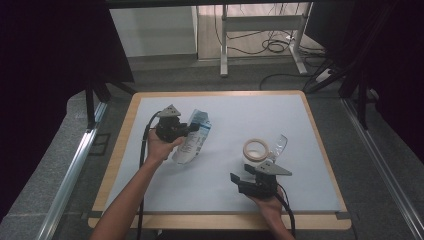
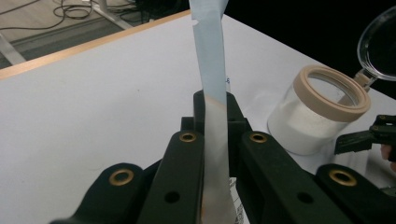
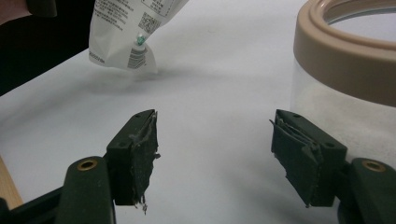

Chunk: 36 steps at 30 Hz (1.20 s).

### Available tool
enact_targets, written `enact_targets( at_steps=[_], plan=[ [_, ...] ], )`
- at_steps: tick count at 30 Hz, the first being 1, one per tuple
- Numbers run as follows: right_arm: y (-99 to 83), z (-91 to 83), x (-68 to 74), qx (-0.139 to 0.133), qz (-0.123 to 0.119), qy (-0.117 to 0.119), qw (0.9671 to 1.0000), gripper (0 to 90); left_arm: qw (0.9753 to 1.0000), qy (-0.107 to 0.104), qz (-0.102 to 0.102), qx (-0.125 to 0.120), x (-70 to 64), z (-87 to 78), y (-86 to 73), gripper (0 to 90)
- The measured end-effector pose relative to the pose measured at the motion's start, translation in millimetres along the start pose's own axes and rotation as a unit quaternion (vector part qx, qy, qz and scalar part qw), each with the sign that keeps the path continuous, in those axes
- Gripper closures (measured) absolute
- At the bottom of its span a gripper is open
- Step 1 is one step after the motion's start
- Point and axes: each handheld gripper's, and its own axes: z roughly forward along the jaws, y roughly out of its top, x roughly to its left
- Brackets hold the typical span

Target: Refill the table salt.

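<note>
A white and light-blue printed pouch (image 1: 192, 140) lies tilted on the white mat, its lower corner touching the surface. My left gripper (image 1: 186, 129) is shut on the pouch's edge; the left gripper view shows the thin pouch (image 2: 212, 70) pinched between the jaws. A clear jar (image 1: 257, 150) with a beige rim holds white powder (image 2: 299, 133), and its clear hinged lid (image 1: 281, 145) stands open behind it. My right gripper (image 1: 239, 181) is open just in front of the jar, nothing between its worn pads (image 3: 140, 149). The jar (image 3: 348, 70) stands close at the right of the right gripper view.
The white mat (image 1: 225, 200) covers a wooden-edged table (image 1: 127, 125). Beyond the far edge are grey floor, a desk frame (image 1: 260, 30) and loose cables. Metal rails run along both sides of the table.
</note>
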Motion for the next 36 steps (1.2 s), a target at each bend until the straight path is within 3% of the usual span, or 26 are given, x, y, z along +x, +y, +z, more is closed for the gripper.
enact_targets(
  at_steps=[13, 24, 36],
  plan=[
    [-0.9, 0.4, -1.5, 0.003, 0.002, 0.001, 1.0000, 32.1, 0.9993, 0.035, -0.007, -0.014, 9.5, -17.6, -20.3, 88.9],
    [0.4, -2.6, -4.7, -0.001, 0.008, -0.002, 1.0000, 32.3, 0.9987, 0.048, -0.003, -0.015, 10.3, -32.3, -30.9, 88.0],
    [0.4, -8.3, -4.5, -0.004, 0.004, 0.003, 1.0000, 32.2, 0.9982, 0.051, -0.015, -0.028, 14.5, -43.6, -40.2, 83.3]
  ],
)
